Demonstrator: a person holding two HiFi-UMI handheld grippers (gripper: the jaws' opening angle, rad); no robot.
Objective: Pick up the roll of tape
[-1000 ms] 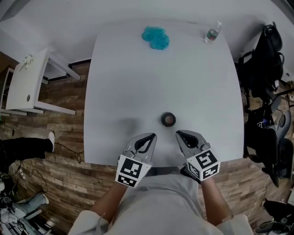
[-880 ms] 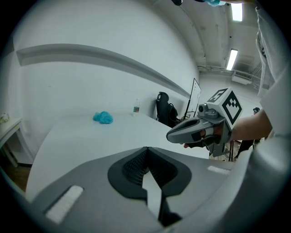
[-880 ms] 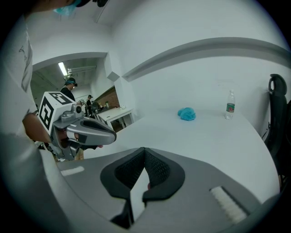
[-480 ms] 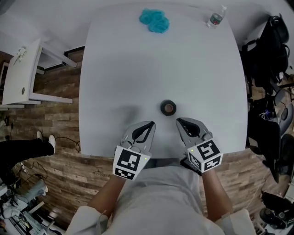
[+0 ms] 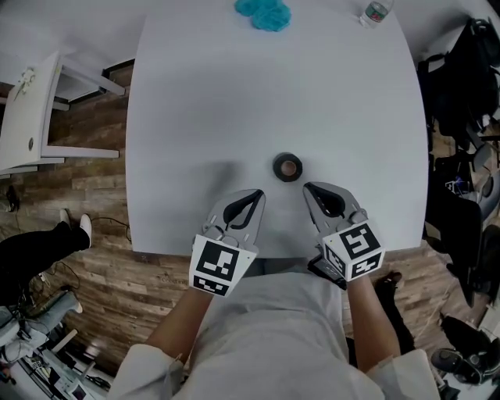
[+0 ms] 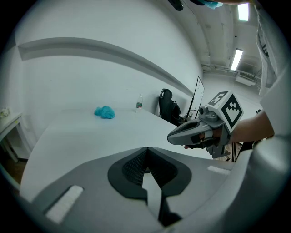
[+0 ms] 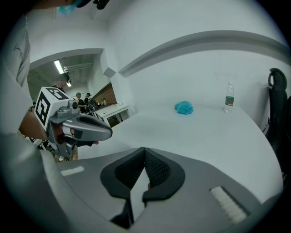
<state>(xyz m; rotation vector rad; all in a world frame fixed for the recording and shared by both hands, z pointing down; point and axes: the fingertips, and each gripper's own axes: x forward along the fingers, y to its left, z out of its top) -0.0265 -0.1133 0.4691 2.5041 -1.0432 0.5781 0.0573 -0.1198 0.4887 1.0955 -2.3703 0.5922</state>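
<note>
The left gripper (image 5: 255,197) and the right gripper (image 5: 309,190) both have their jaws pressed together, with nothing between them. The tape (image 5: 287,166) lies flat on the table (image 5: 195,117), just ahead of and between the two tips, touching neither. Far beyond lie a blue cloth (image 5: 264,12) and a bottle (image 5: 376,9).

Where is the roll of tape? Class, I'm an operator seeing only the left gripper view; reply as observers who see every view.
Observer: The roll of tape lies on the table, just ahead of the left gripper and right gripper, between their tips.
Operator: Flat or on edge?
Observer: Flat, its hole facing up.
Operator: Does the right gripper hold anything?
Observer: No, its fingers are shut on nothing.
</note>
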